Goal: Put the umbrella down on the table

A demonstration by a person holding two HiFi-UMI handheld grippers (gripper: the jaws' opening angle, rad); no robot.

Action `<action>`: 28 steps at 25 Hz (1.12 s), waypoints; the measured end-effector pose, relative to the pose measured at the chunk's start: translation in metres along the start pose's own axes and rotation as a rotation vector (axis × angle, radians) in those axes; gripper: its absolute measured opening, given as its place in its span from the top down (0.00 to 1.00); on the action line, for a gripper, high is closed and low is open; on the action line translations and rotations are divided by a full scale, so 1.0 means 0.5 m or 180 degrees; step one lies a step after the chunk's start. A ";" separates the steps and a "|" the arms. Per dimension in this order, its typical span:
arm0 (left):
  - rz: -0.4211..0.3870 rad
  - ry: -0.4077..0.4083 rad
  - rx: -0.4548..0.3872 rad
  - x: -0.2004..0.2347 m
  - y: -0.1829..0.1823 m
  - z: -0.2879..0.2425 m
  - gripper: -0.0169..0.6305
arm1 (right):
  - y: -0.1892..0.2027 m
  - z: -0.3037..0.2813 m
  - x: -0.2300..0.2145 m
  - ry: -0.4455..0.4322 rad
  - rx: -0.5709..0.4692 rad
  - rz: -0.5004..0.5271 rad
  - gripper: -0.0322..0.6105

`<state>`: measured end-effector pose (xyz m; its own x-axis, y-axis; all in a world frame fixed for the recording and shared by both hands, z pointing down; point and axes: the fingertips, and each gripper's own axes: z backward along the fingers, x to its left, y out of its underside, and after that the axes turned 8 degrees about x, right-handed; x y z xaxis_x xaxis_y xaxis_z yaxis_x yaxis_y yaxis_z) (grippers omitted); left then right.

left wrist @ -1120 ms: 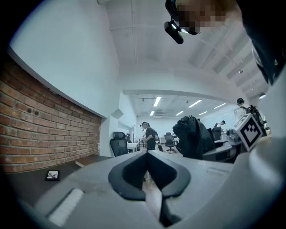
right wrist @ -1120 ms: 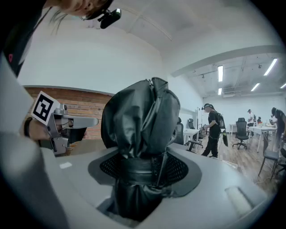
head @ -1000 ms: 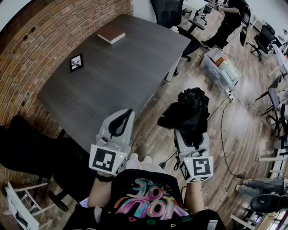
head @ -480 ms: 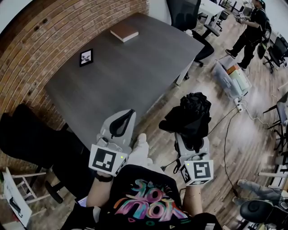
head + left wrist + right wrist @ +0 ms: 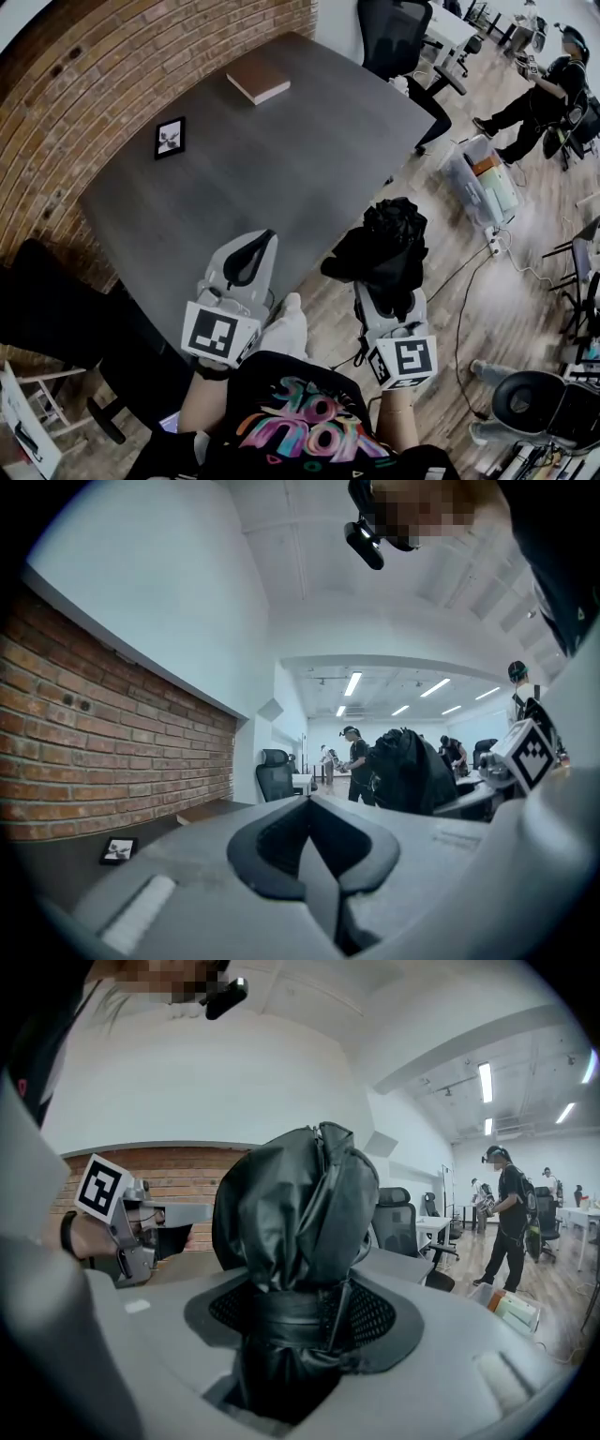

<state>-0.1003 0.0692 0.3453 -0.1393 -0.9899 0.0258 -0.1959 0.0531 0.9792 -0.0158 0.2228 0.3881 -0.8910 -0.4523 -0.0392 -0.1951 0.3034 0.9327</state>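
A: Anything different from a second back?

B: Plenty. Nearer the table (image 5: 272,169) now, its dark top filling more of the head view's middle. Umbrella (image 5: 389,234) out over the wood floor at right a second ago, now hanging right at the table's near right edge, just below centre frame.

A: Meaning for the task?

B: By the look of it, an approach almost done and a set-down not yet begun. Not on the table yet, carried upright in the air.

A: Grip?

B: Right tool (image 5: 389,295) clamped on the umbrella low down, round its strapped waist, with the mesh pads (image 5: 380,1314) pressed in from both sides. Left tool (image 5: 251,255) closed on nothing, jaws together, showing against the table's near edge at lower left.

A: And the stuff itself?

B: Black folded fabric, crumpled, faintly glossy, bunched into a lumpy head above a snug band. Soft, so probably prone to slumping or rolling once let go. Table matte grey, flat and hard, mostly bare — only a small framed picture (image 5: 170,137) at upper left and a thin brown book (image 5: 258,86) near the top. Rough brick wall (image 5: 112,66) along the left.
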 end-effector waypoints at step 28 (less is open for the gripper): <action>0.0527 -0.0898 0.0073 0.265 0.009 -0.174 0.97 | -0.099 -0.406 -0.051 -0.0844 0.0386 0.0268 0.57</action>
<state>-0.0354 -0.0731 0.3708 -0.4340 -0.8923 0.1244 -0.1695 0.2165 0.9615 0.1000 0.0489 0.4157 -0.9790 -0.1914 -0.0707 -0.1493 0.4358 0.8876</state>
